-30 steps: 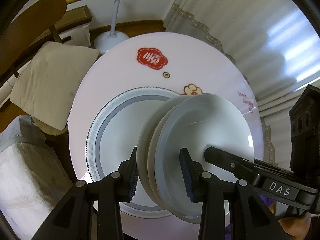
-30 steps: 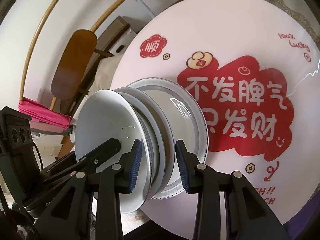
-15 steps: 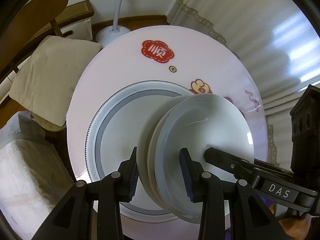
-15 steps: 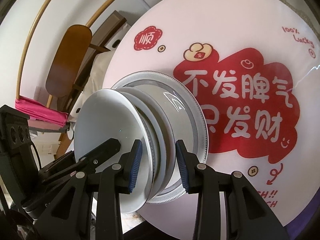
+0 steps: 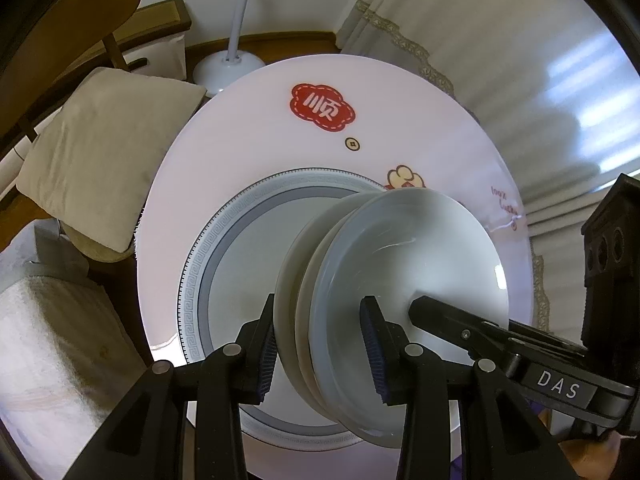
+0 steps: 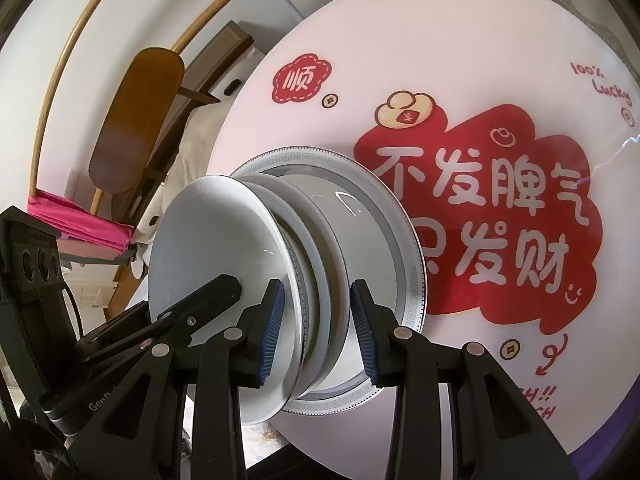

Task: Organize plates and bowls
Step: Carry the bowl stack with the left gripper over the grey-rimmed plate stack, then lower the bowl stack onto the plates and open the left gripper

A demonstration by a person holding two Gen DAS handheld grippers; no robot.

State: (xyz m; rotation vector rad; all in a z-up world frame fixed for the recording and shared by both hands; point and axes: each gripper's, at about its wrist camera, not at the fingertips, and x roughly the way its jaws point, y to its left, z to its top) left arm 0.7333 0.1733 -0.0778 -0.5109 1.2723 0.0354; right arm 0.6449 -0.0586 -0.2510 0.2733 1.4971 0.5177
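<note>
A stack of three white dishes (image 5: 420, 248) is held on edge between both grippers, over a large grey-rimmed plate (image 5: 236, 276) that lies on the round pink table (image 5: 248, 128). My left gripper (image 5: 320, 344) is shut on the stack's rim, one pad on each side. In the right wrist view my right gripper (image 6: 318, 328) is shut on the same stack (image 6: 212, 240) from the opposite side, above the grey-rimmed plate (image 6: 404, 248). I cannot tell whether the stack touches the big plate. Each gripper's finger shows in the other's view.
The table's (image 6: 460, 40) red print covers its right half. A wooden chair (image 5: 92, 16) with a beige cushion (image 5: 100, 152) stands at the left edge. Behind the table are a white lamp base (image 5: 228, 68) and curtains (image 5: 500, 60). Folded pink cloth (image 6: 76, 220) lies on a shelf.
The stack and both grippers have sunk slightly toward the grey-rimmed plate. Both grips are unchanged.
</note>
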